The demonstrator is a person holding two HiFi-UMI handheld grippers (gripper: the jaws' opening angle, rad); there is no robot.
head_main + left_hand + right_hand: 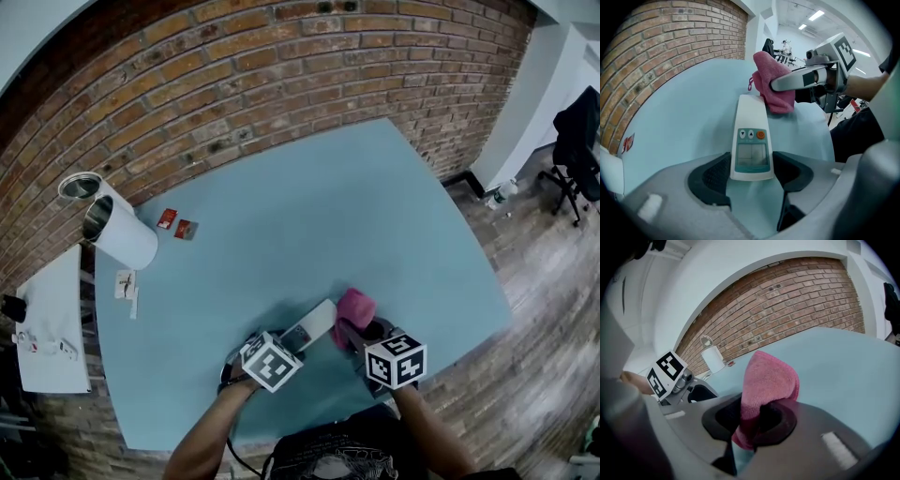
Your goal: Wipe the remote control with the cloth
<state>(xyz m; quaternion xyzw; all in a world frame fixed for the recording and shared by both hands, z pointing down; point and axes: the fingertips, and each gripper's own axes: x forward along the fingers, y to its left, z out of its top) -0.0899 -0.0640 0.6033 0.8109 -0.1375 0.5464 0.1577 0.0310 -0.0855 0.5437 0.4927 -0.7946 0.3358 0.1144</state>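
Left gripper view: my left tool (751, 177) pinches the near end of the remote (751, 131), whose long body points straight away to the pink cloth (774, 91) pinched in my right tool (752, 420).

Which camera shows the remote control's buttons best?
The left gripper view: the remote control fills the middle, its buttons and screen facing the camera. The head view shows only a small white bar. The right gripper view shows none of it.
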